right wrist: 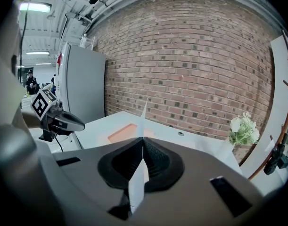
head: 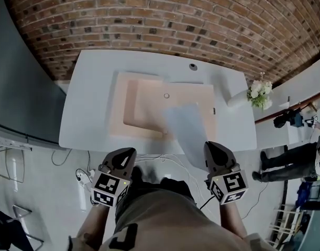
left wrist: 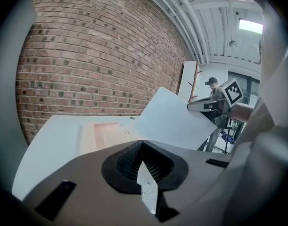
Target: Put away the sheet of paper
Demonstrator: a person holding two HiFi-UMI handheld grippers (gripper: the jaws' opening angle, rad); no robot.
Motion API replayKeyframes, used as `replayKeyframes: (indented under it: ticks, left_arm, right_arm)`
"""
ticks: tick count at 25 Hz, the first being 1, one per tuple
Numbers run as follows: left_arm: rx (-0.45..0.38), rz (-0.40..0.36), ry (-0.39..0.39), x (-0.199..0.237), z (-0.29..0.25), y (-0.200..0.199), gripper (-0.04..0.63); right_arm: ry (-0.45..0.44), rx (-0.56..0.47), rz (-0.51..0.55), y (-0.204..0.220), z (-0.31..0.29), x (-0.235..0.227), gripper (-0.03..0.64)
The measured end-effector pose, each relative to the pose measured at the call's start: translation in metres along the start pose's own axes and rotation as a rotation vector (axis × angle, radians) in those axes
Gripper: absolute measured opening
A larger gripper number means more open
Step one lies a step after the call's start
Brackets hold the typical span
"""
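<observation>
A pale sheet of paper [head: 186, 127] sticks out from my right gripper [head: 214, 148], which is shut on its near edge. The sheet reaches over the front edge of the white table [head: 91, 103] and partly covers a flat peach-coloured folder or tray [head: 141, 111] lying there. In the right gripper view the paper [right wrist: 143, 119] stands edge-on between the closed jaws of my right gripper [right wrist: 143, 139]. My left gripper [head: 129, 153] hangs shut off the table's front edge, left of the sheet, with nothing visibly in it. From the left gripper view the paper [left wrist: 174, 121] slants up from the right gripper [left wrist: 205, 106].
A white vase of flowers [head: 259, 93] stands at the table's right end, and a small round hole [head: 194, 67] lies near the back edge. A brick wall [head: 175, 14] runs behind the table. Cables [head: 86, 177] lie on the floor at left. A person [head: 290, 158] stands at right.
</observation>
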State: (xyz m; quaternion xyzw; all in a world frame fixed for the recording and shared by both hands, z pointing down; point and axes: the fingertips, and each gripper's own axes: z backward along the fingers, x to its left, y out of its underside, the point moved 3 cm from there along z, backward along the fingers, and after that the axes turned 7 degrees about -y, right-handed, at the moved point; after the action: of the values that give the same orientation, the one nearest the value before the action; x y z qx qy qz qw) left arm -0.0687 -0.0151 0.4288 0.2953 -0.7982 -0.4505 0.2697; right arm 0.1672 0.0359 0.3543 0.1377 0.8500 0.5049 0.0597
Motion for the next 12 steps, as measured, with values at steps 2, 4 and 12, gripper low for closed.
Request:
replayKeyframes:
  ticks: [2,4,12]
  left_arm:
    - [-0.001,0.006,0.007,0.000,-0.001,-0.001,0.014]
    - [-0.005,0.012,0.007,0.000,-0.004,-0.003,0.014]
    - [-0.027,0.022,-0.038,-0.008,-0.014,-0.015,0.014]
  right_arm:
    - [0.005,0.011,-0.006,0.003,0.002,-0.005,0.023]
    - [0.002,0.013,-0.034,0.005,0.002,-0.013,0.023]
    - [-0.042,-0.076,-0.197,-0.003,-0.008,-0.053,0.023]
